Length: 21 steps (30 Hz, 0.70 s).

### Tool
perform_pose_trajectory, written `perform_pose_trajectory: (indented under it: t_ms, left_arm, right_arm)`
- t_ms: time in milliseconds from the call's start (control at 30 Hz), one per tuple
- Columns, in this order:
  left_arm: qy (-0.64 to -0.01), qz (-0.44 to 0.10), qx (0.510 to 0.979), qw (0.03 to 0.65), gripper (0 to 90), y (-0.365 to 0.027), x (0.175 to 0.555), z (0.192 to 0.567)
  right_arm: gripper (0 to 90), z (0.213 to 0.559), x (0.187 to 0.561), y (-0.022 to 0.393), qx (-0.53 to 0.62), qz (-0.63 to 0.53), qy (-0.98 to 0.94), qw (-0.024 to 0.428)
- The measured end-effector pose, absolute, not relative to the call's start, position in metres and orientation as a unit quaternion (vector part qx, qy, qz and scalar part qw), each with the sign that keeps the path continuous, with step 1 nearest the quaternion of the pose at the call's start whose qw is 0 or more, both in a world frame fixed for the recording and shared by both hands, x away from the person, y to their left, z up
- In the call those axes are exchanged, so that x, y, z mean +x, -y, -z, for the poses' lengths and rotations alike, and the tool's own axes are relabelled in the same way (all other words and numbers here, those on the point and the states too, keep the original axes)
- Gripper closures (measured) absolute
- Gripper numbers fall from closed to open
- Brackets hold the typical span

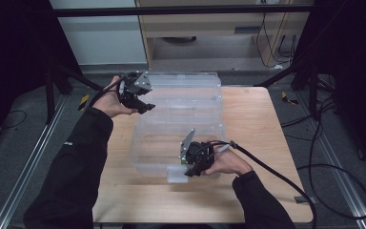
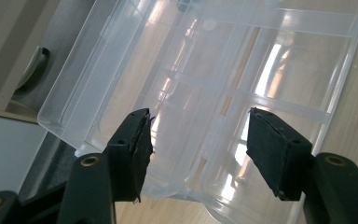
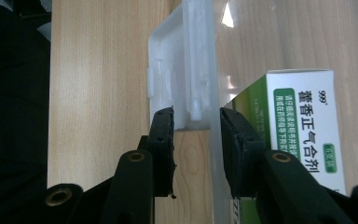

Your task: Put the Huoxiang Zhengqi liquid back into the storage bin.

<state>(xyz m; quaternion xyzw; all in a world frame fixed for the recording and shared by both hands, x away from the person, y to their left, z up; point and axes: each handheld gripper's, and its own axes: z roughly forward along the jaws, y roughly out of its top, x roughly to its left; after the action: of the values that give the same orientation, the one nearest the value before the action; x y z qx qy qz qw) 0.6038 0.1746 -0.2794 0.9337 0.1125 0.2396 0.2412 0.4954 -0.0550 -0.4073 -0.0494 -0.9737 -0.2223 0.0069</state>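
A clear plastic storage box (image 1: pixel 171 102) lies in the middle of the wooden table (image 1: pixel 257 143). My left gripper (image 1: pixel 143 104) hovers at the box's far left corner, and its jaws (image 2: pixel 198 149) stand open with nothing between the pads; the box (image 2: pixel 214 70) lies beyond them. At the box's front edge my right gripper (image 1: pixel 190 171) is shut on the white latch (image 3: pixel 182 70) and the clear front wall, one jaw (image 3: pixel 196 116) outside and one inside. A green and white medicine carton (image 3: pixel 303 121) sits inside the box, right beside the inner jaw.
Bare wood lies to the left, right and front of the box. A black cable (image 1: pixel 276 176) trails from the right gripper across the table's right front. Cabinets (image 1: pixel 219 28) and black frame bars stand beyond the far edge.
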Motion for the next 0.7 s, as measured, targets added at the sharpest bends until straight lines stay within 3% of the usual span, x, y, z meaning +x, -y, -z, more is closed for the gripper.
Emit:
perform_pose_trajectory:
  t_ms: [700]
  left_arm:
    - [-0.093,-0.224,0.941,0.234,43.0,-0.164,0.621,0.291]
  right_arm:
    - [67.1,0.407,0.495,0.055,-0.053,0.220,0.974,0.006]
